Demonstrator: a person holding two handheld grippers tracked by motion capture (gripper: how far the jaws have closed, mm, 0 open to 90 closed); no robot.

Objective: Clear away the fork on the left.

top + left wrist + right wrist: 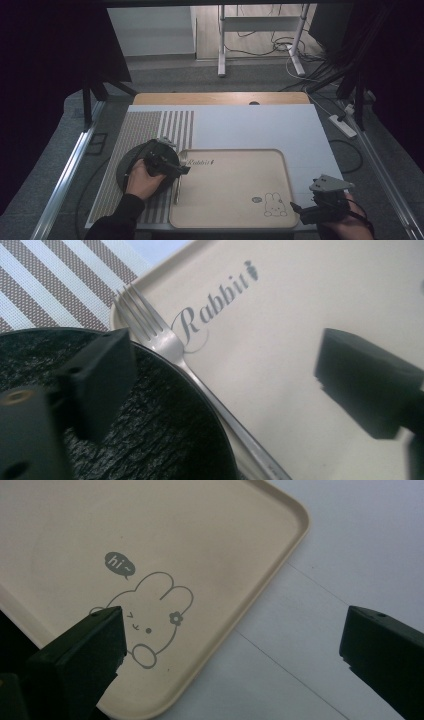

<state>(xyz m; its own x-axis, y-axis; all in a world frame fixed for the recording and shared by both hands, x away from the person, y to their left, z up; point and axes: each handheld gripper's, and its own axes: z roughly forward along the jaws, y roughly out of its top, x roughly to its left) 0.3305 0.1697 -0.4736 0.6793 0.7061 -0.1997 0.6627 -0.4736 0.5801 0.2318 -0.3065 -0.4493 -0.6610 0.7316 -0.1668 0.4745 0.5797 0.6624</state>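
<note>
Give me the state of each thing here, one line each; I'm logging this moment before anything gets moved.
Tray: flat on the table, nothing on its middle.
Fork: lying along the tray's left edge, tines pointing away from the person, not gripped.
Black plate: on the striped mat, beside the tray, nothing on it.
Left claw: open, over plate and fork.
Right claw: open, holding nothing, at the tray's near right corner.
</note>
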